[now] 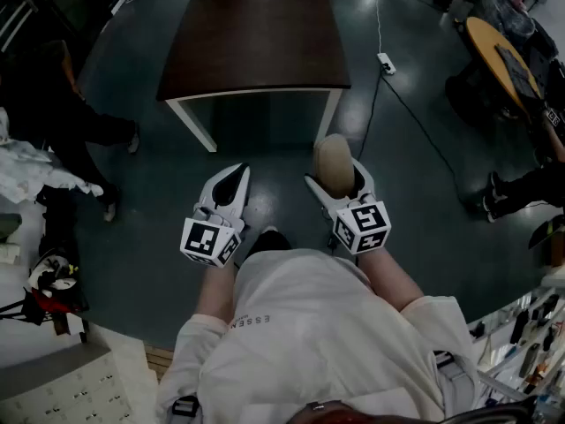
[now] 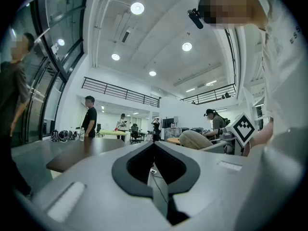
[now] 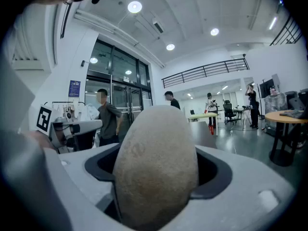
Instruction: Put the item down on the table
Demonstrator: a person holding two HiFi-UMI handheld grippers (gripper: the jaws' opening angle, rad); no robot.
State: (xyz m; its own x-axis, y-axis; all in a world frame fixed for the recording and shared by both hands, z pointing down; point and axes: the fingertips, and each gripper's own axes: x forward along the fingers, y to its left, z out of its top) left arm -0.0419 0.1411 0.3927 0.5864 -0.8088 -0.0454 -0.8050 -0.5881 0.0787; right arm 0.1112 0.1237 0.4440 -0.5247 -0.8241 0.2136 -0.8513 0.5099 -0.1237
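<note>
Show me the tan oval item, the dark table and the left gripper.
tan oval item (image 3: pixel 156 167), right gripper view, its rounded front.
dark table (image 1: pixel 256 34), head view, bare top.
left gripper (image 1: pixel 237 172), head view, between its fingertips.

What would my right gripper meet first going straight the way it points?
Likely the near edge of the dark table, by its white leg; how high the right gripper and its tan item ride is unclear.
</note>
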